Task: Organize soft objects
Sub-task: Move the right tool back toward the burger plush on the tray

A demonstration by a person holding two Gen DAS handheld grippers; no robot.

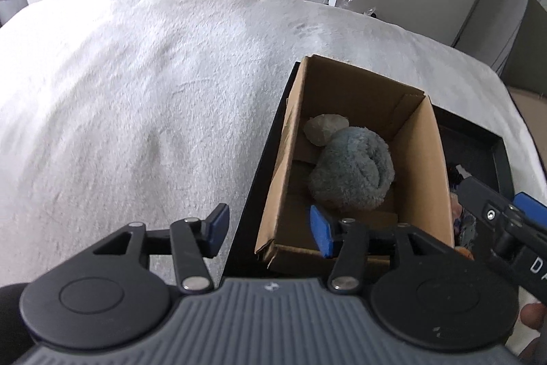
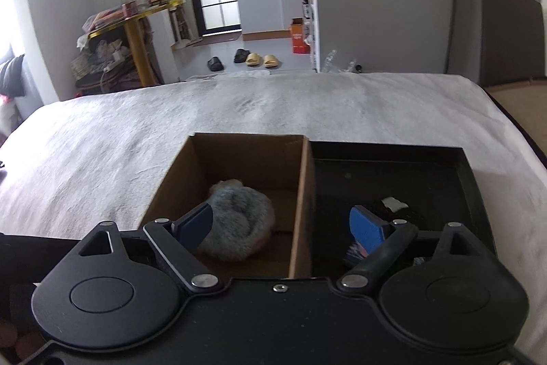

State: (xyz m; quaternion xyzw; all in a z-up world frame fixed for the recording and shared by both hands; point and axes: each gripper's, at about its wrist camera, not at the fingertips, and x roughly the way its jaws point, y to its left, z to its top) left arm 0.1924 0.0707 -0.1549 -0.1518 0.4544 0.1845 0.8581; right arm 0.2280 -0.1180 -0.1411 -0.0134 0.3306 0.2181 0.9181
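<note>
Left claw point(image 1: 270, 230): jaws spread wide, nothing between them; its blue pads point(image 1: 218, 226) straddle the near left corner of the black tray.
Right claw point(image 2: 280, 228): jaws wide apart and empty; its left pad point(image 2: 195, 226) hangs over the cardboard box, its right pad over the tray, with the box's right wall between them. Seen from the left wrist, it reaches in from the right, past the left claw's right finger.
Cardboard box point(image 2: 304, 194): open-topped, standing inside the left part of the tray, just ahead of both claws.
Grey fluffy ball point(image 1: 352, 171): a soft rolled bundle on the box floor, ahead of the left claw's right pad and just behind the right claw's left pad.
Pale soft lump point(image 1: 324, 128): in the box beyond the grey ball, touching it.
Black tray point(image 2: 471, 166): lies on the bed; its right part holds dark and patterned soft items point(image 2: 388, 211), partly hidden behind the right claw's right pad.
Bed point(image 1: 136, 91): white fuzzy cover stretching left of and beyond both claws.
Slippers point(image 2: 259, 59): on the floor far past the bed.
</note>
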